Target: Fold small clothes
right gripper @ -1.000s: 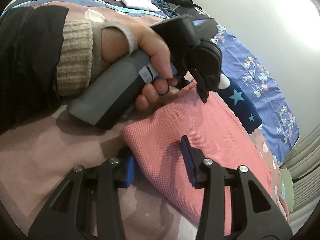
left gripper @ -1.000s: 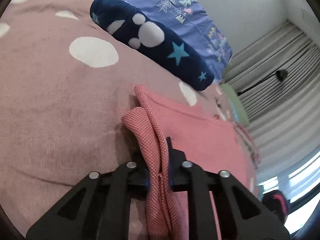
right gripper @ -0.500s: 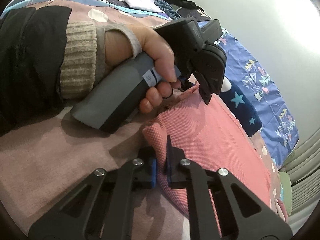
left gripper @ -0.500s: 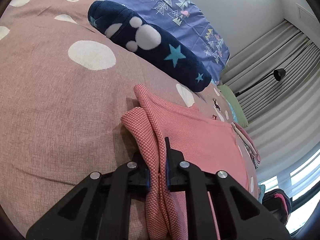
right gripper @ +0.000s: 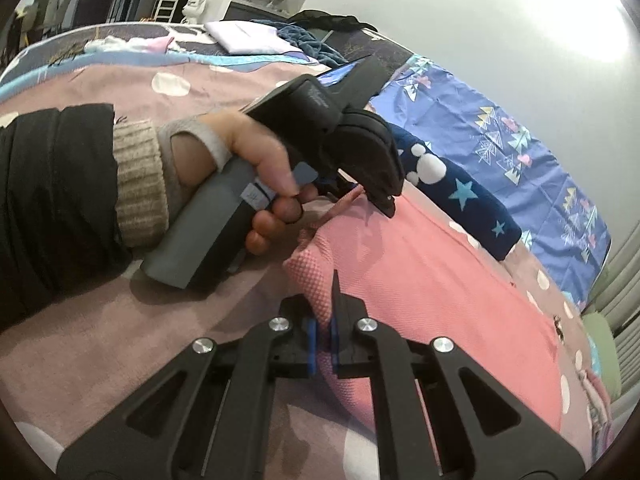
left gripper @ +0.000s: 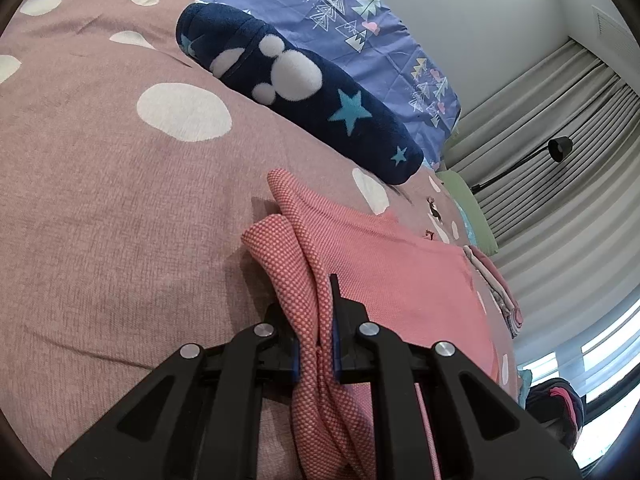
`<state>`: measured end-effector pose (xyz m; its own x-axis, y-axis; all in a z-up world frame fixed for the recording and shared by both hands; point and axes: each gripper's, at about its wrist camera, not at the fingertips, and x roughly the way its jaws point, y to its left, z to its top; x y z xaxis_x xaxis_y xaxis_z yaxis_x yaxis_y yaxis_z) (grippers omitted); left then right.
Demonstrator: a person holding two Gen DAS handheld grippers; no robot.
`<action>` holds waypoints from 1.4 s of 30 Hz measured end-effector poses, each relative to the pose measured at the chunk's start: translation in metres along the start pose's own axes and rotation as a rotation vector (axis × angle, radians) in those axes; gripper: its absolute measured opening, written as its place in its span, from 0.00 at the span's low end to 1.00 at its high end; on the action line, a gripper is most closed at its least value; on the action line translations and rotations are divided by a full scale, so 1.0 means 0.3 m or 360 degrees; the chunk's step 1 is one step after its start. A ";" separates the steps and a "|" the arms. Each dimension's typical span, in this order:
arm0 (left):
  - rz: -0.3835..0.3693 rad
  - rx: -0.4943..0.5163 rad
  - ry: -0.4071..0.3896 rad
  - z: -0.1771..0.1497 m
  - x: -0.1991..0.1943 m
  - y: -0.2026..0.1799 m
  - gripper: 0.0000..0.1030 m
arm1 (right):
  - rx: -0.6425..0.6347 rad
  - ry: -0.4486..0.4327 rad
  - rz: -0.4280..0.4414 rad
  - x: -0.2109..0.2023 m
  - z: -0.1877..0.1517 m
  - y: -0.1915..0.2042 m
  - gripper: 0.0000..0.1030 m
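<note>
A pink knit garment (left gripper: 400, 276) lies spread on the polka-dot bedspread (left gripper: 120, 208). My left gripper (left gripper: 316, 344) is shut on a bunched fold at the garment's near edge. My right gripper (right gripper: 323, 340) is shut on another corner of the same pink garment (right gripper: 440, 300). In the right wrist view the left gripper (right gripper: 360, 196) and the hand holding it sit just beyond, at the garment's far corner.
A navy fleece roll (left gripper: 304, 92) with stars lies beyond the garment, against a blue patterned sheet (left gripper: 360, 28). Folded clothes (left gripper: 496, 292) sit at the right. Curtains and a lamp (left gripper: 560, 148) stand behind. More laundry (right gripper: 248, 36) lies at the bed's far end.
My right gripper has closed on the pink garment's corner and pulled it up slightly. My left gripper keeps its hold and has barely moved.
</note>
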<state>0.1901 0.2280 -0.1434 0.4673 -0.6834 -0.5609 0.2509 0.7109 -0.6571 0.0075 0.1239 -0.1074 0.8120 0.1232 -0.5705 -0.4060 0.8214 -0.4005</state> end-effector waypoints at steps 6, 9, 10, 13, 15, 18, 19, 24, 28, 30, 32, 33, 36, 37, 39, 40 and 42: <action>-0.0013 -0.0014 0.0002 0.001 0.002 0.008 0.11 | -0.0214 0.0016 0.0009 -0.087 -0.078 0.085 0.49; -0.0014 -0.0019 0.0003 0.001 0.003 0.010 0.12 | -0.0350 0.0020 -0.0101 -0.105 -0.108 0.133 0.49; -0.0019 -0.0021 0.0003 0.001 0.003 0.011 0.12 | -0.0367 0.0029 -0.0120 -0.103 -0.109 0.141 0.49; -0.0024 -0.0022 0.0001 0.001 0.004 0.012 0.12 | -0.0401 0.0067 -0.0176 -0.074 -0.099 0.162 0.50; -0.0037 -0.0028 0.0001 0.001 0.001 0.018 0.12 | -0.0419 0.0082 -0.0233 -0.043 -0.083 0.173 0.50; -0.0057 -0.0038 0.0002 0.000 0.000 0.023 0.12 | -0.0427 0.0094 -0.0295 0.007 -0.052 0.184 0.50; -0.0060 -0.0039 0.0002 0.000 0.000 0.024 0.12 | -0.0419 0.0095 -0.0309 0.020 -0.045 0.179 0.50; -0.0075 -0.0048 0.0007 0.001 0.002 0.027 0.12 | -0.0410 0.0170 -0.0313 0.112 -0.015 0.166 0.07; -0.0067 -0.0034 0.0002 0.004 -0.003 0.015 0.10 | -0.0265 0.0056 -0.0278 0.051 0.000 0.104 0.04; -0.0065 -0.0032 -0.0015 0.007 -0.013 -0.005 0.10 | -0.0134 0.0013 -0.0251 0.011 0.013 0.046 0.04; -0.0086 -0.0043 -0.0038 0.015 -0.027 -0.032 0.10 | 0.0042 -0.0003 -0.0193 -0.027 0.017 -0.028 0.04; -0.0091 -0.0035 -0.0048 0.020 -0.035 -0.053 0.10 | 0.0082 -0.0012 -0.0188 -0.040 0.016 -0.050 0.04; -0.0055 0.0047 -0.0067 0.044 -0.046 -0.141 0.10 | 0.0175 -0.0056 -0.0198 -0.089 0.012 -0.105 0.04; -0.0036 0.0079 -0.0067 0.052 -0.048 -0.177 0.10 | 0.0218 -0.0074 -0.0200 -0.107 0.011 -0.135 0.04; -0.0014 0.0124 -0.0063 0.063 -0.049 -0.233 0.10 | 0.0281 -0.0098 -0.0205 -0.132 0.005 -0.175 0.04; 0.0007 0.0148 -0.0058 0.067 -0.047 -0.267 0.10 | 0.0319 -0.0113 -0.0211 -0.148 -0.004 -0.198 0.04; 0.0052 0.0188 -0.0052 0.071 -0.040 -0.320 0.10 | 0.0374 -0.0128 -0.0216 -0.172 -0.021 -0.230 0.04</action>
<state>0.1785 0.1714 -0.0630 0.5037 -0.6551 -0.5631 0.3322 0.7486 -0.5737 -0.0090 0.0573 -0.0549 0.8867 0.0394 -0.4607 -0.1905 0.9390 -0.2864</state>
